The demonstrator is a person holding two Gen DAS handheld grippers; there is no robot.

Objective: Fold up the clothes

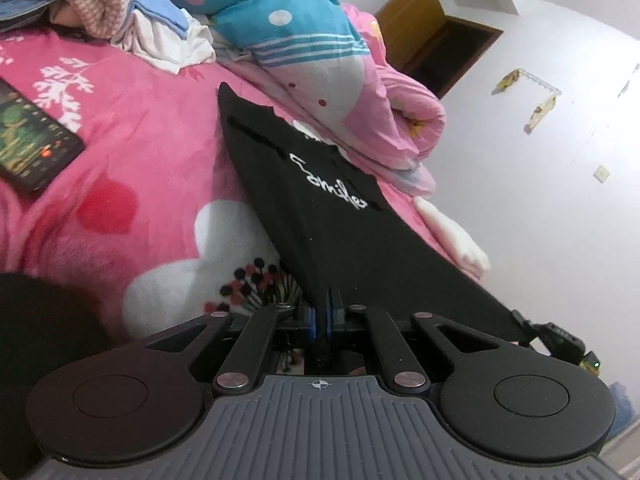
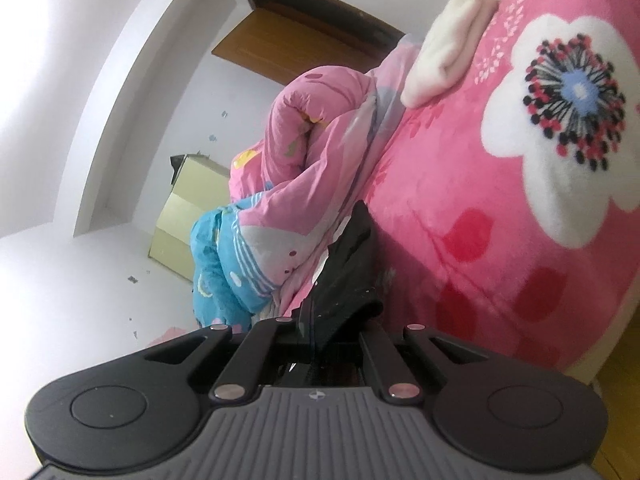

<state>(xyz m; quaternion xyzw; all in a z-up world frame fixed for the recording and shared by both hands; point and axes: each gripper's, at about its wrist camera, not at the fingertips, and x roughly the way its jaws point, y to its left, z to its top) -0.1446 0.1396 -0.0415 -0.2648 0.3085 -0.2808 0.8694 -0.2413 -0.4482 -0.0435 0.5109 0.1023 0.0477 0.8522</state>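
With both tools clenched on cloth, I have the black shirt (image 1: 320, 184) strung between them over the bed (image 1: 132, 152). My left tool (image 1: 326, 312) has its blue pads pinched shut on the near hem, and from there the shirt runs taut and flat away from me, white script showing, its far corner reaching toward the heaped quilt (image 1: 280, 12). My right tool (image 2: 320, 320) grips a bunched edge of the same shirt (image 2: 344, 264), which droops in dark folds just past the fingers. At the lower right of the left view I can make out the right tool (image 1: 560, 340) at the hem's other end.

I judge this a carry stage: the shirt is held up by one edge, either being spread out flat or being brought over on itself. I cannot tell which.

Either way the next move calls for keeping both grips level and the hem tight while lowering it onto the pink bed, clear of the phone (image 1: 32, 140) and the folded white cloth (image 2: 448, 40).
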